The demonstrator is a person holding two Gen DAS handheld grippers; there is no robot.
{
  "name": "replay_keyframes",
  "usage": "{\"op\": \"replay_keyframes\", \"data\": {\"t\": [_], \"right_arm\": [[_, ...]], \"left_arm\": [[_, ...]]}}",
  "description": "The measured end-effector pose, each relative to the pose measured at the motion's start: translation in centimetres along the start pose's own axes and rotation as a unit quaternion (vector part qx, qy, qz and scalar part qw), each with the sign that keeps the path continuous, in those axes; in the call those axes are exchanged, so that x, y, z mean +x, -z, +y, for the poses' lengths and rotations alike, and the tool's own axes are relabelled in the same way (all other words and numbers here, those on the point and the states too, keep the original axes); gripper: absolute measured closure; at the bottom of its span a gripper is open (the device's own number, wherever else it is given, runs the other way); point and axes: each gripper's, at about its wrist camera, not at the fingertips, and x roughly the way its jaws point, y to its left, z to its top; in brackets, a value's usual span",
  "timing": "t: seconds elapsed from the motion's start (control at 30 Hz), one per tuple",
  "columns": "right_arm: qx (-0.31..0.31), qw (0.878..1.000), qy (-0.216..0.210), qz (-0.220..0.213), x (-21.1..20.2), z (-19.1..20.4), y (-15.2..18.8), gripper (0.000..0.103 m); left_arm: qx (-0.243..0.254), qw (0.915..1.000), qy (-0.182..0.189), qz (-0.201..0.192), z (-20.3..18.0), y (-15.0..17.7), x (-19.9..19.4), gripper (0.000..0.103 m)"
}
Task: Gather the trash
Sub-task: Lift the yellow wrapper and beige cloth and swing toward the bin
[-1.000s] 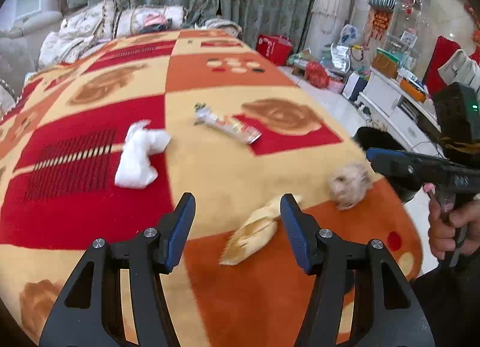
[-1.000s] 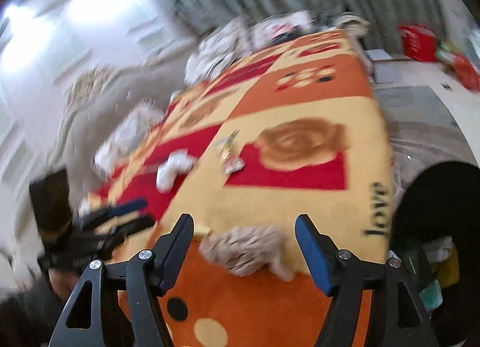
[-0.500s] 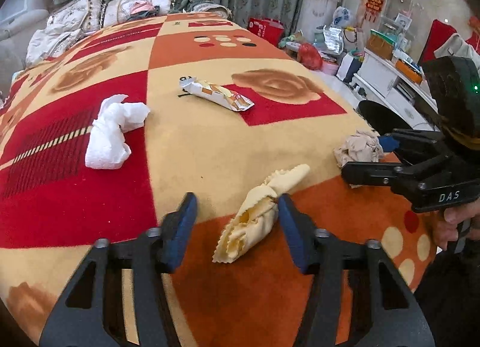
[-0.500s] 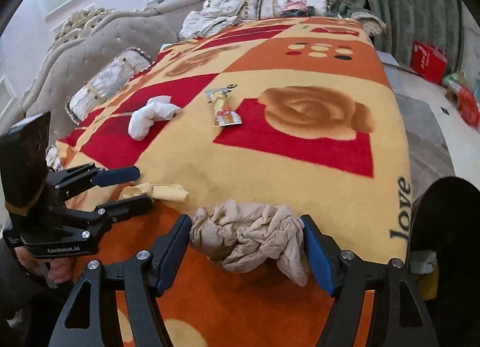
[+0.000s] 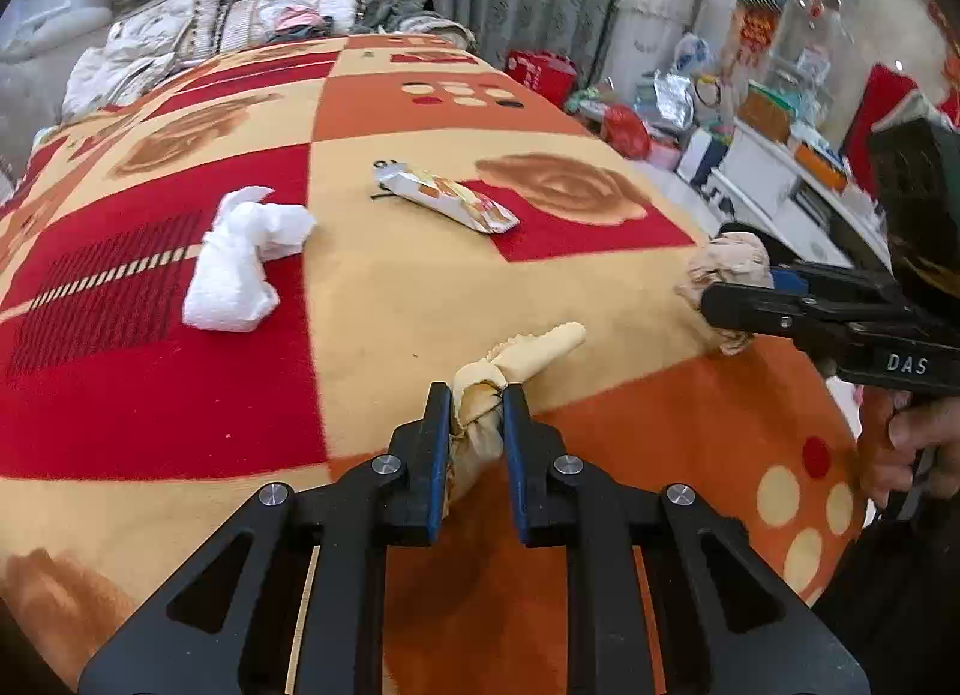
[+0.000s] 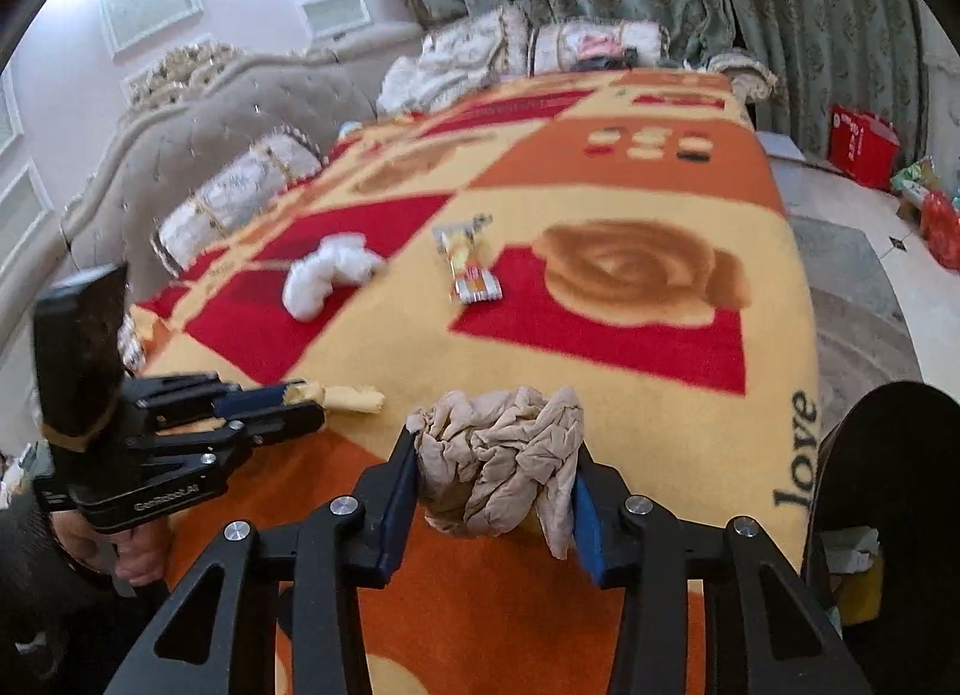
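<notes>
Left gripper (image 5: 475, 413) clamped on the near end of a yellow crumpled wrapper (image 5: 528, 356) lying on the blanket (image 5: 390, 299). Right gripper (image 6: 493, 476) pinched around a beige crumpled wad (image 6: 501, 455), near the blanket's edge beside a black bin (image 6: 888, 455).

The black bin (image 6: 888, 455) at four o'clock is cut off by the right wrist view's edge; its contents (image 6: 852, 563) are barely legible.
</notes>
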Motion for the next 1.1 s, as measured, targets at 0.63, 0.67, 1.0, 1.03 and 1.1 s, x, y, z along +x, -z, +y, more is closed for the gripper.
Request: {"op": "replay_keyframes", "data": {"t": [0.63,0.67,1.0,1.03,1.1], "right_arm": [[0.021,0.999,0.009,-0.042,-2.3,-1.0,-0.3,0.060],[0.023,0.999,0.010,-0.044,-2.3,-1.1,-0.3,0.060],[0.021,0.998,0.023,-0.060,-3.0,-1.3,-0.6,0.060],[0.020,0.998,0.023,-0.060,-3.0,-1.3,-0.5,0.060],[0.020,0.998,0.023,-0.059,-3.1,-1.3,-0.6,0.060]], "left_arm": [[-0.060,0.9966,-0.055,-0.007,0.6,-0.3,-0.9,0.088],[-0.064,0.9960,-0.061,-0.009,0.5,-0.4,-1.2,0.088],[-0.069,0.9875,-0.140,-0.020,-3.5,-2.1,-3.6,0.088],[-0.061,0.9871,-0.146,-0.021,-4.0,-2.1,-3.6,0.088],[-0.055,0.9876,-0.146,-0.018,-4.6,-2.0,-3.4,0.088]]}}
